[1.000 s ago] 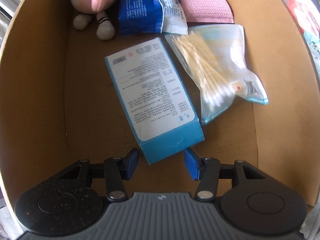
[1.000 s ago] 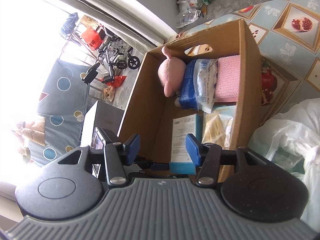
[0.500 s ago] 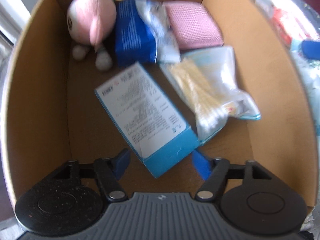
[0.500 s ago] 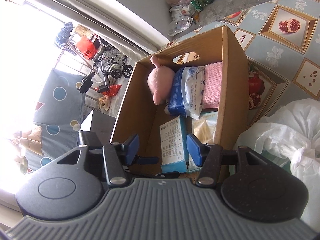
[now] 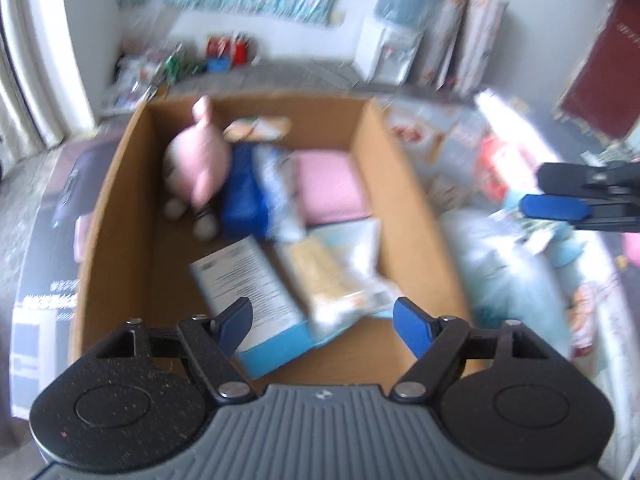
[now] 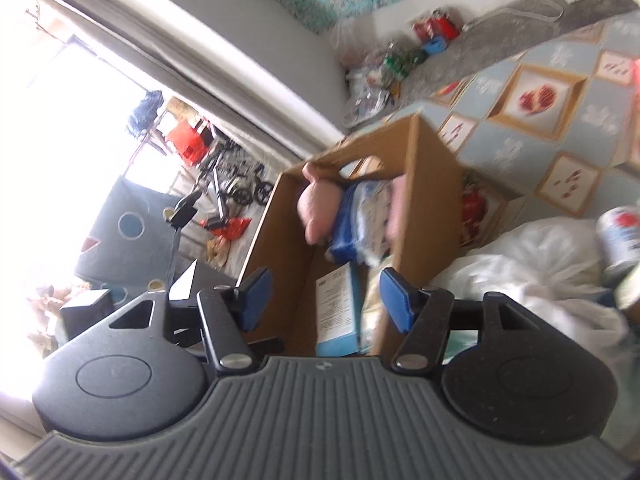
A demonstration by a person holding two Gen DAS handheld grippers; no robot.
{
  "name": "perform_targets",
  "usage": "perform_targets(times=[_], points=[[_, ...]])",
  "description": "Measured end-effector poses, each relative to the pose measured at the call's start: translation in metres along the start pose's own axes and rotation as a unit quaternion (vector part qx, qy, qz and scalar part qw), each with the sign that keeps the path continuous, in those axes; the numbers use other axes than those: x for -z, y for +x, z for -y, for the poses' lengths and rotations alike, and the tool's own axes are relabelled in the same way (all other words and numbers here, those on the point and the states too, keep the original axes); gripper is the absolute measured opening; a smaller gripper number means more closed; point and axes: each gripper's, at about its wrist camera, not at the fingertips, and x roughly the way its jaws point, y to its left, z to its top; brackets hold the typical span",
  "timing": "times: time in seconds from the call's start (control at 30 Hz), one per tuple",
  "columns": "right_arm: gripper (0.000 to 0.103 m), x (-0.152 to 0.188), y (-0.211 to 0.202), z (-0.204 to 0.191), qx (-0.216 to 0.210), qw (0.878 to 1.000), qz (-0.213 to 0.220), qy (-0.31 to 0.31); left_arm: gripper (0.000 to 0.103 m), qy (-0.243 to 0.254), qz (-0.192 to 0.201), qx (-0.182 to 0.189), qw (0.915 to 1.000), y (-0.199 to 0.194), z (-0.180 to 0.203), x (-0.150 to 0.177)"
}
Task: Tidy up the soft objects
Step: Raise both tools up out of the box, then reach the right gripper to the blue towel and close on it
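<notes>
Fingers: left [image 5: 322, 320], right [image 6: 320, 298] just opening, empty | above cardboard box [image 5: 116, 208] rim

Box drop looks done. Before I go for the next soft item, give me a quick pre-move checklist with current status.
1. Left gripper empty, jaws have just been opening: ok.
2. Blue-and-white carton lying inside the cardboard box, clear of the jaws: ok.
3. Right gripper empty, jaws have just been opening: ok.
4. Pink plush toy, blue pack, pink towel and cotton swab bag in the box: ok.
5. Next item under the white plastic bag: cannot tell, blurred.
</notes>
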Motion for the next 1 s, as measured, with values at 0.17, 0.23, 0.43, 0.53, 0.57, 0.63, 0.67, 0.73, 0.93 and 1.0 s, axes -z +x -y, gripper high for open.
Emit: perform_targets(times=[0.17,0.23,0.43,0.53,0.57,0.63,0.67,0.73,0.93,1.0], points=[[0.068,0.003,-0.064,0.034,0.047,0.997,0.056,0.001,0.080,0.026,0.042,0.028,0.9984,-0.004,0.051,0.006],[0.069,0.007,-0.088,0.052,0.067,0.995,0.074,0.009,0.081,0.036,0.056,0.040,0.9970,-0.002,0.071,0.008],[0.071,0.022,-0.144,0.107,0.112,0.987,0.109,0.038,0.081,0.065,0.073,0.063,0.9932,0.014,0.127,0.015],[0.071,0.028,-0.159,0.132,0.131,0.983,0.114,0.052,0.081,0.085,0.083,0.064,0.9908,0.024,0.156,0.018],[0.071,0.029,-0.161,0.140,0.137,0.983,0.114,0.055,0.081,0.091,0.087,0.067,0.9898,0.028,0.167,0.019],[0.071,0.029,-0.166,0.154,0.148,0.981,0.111,0.055,0.081,0.102,0.098,0.079,0.9867,0.037,0.188,0.023],[0.071,0.027,-0.168,0.161,0.156,0.980,0.108,0.051,0.081,0.107,0.104,0.086,0.9851,0.041,0.198,0.025],[0.071,0.019,-0.170,0.170,0.177,0.979,0.097,0.027,0.081,0.118,0.117,0.097,0.9813,0.052,0.221,0.029],[0.071,-0.005,-0.154,0.189,0.244,0.957,0.024,-0.153,0.074,0.161,0.160,0.077,0.9708,0.092,0.277,0.041],[0.071,-0.010,-0.144,0.193,0.256,0.942,-0.008,-0.217,0.072,0.176,0.158,0.065,0.9694,0.105,0.291,0.042]])
